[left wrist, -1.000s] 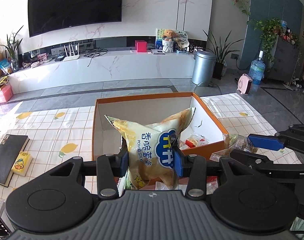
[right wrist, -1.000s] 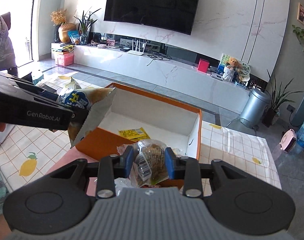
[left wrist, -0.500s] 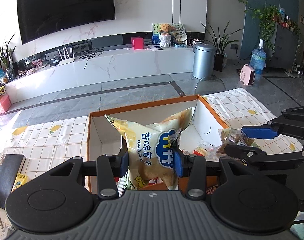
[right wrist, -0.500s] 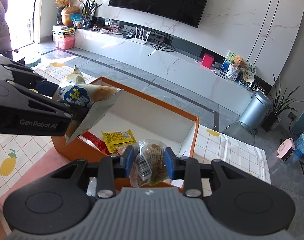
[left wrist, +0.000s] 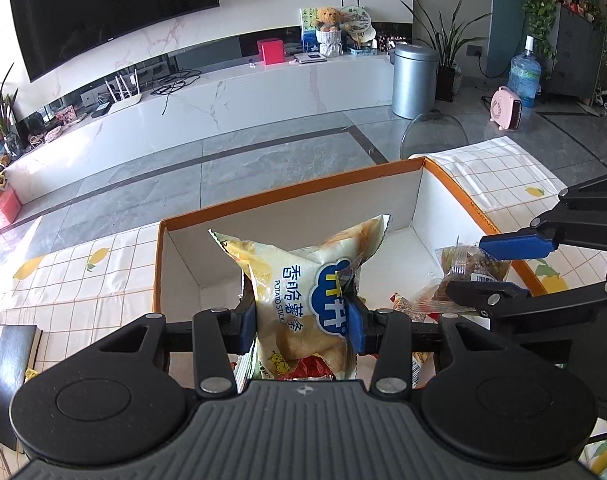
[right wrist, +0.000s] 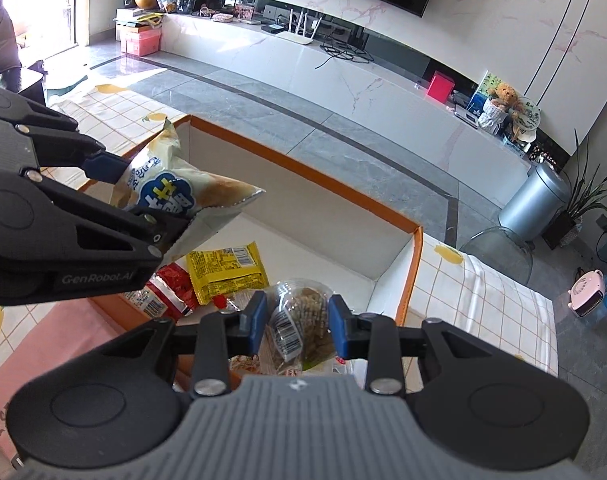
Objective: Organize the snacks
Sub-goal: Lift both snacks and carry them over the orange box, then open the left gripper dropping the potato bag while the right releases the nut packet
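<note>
The left gripper (left wrist: 301, 316) points steeply down over the near part of an open orange box (left wrist: 287, 188) with a white inside. Its blue pads are clamped on a pale yellow potato stick bag (left wrist: 303, 280), which stands upright between them with its sealed top edge spread wide above the jaws. In the right wrist view the same bag (right wrist: 171, 192) juts out of the jaws toward the box's middle, above the snacks already lying there.

The right gripper (right wrist: 297, 322) is also pitched downward, just beside the left one and over the near right part of the box (right wrist: 413, 264). Its jaws are narrow and pinch a clear packet of brown biscuits (right wrist: 301, 320) with a barcode label on its side; the packet sticks up between the pads. From the left wrist view this gripper (left wrist: 491, 268) comes in from the right with the packet (left wrist: 469, 264) held above the box's right wall.

On the box floor lie a yellow snack packet (right wrist: 225, 272) and a red snack packet (right wrist: 171, 292), touching each other near the front wall. The box sits on a white checked tablecloth with lemon prints (left wrist: 79, 280).
</note>
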{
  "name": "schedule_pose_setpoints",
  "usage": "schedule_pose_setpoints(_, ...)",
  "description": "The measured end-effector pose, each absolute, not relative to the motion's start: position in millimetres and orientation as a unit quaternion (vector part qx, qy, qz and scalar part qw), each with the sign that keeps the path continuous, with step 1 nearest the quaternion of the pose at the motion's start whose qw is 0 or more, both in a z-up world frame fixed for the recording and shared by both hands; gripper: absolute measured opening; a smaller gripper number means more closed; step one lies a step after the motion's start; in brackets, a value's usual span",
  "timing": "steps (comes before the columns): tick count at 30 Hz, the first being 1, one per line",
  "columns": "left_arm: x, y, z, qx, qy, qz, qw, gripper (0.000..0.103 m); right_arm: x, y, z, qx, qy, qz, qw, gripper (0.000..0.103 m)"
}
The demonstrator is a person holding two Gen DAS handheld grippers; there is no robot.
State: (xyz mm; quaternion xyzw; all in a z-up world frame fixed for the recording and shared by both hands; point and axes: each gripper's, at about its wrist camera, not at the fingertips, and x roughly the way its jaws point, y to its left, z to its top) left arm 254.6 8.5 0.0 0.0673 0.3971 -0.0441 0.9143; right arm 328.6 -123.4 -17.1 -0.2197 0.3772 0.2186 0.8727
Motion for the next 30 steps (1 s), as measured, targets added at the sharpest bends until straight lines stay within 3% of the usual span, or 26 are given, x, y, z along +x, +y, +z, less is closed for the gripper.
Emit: schedule_pose_setpoints(30, 313, 12, -52, 0.129, 0.463, -0.034, 0.876, 0.050, 398, -101, -79, -0.270, 0.442, 0.224, 0.825, 0.032)
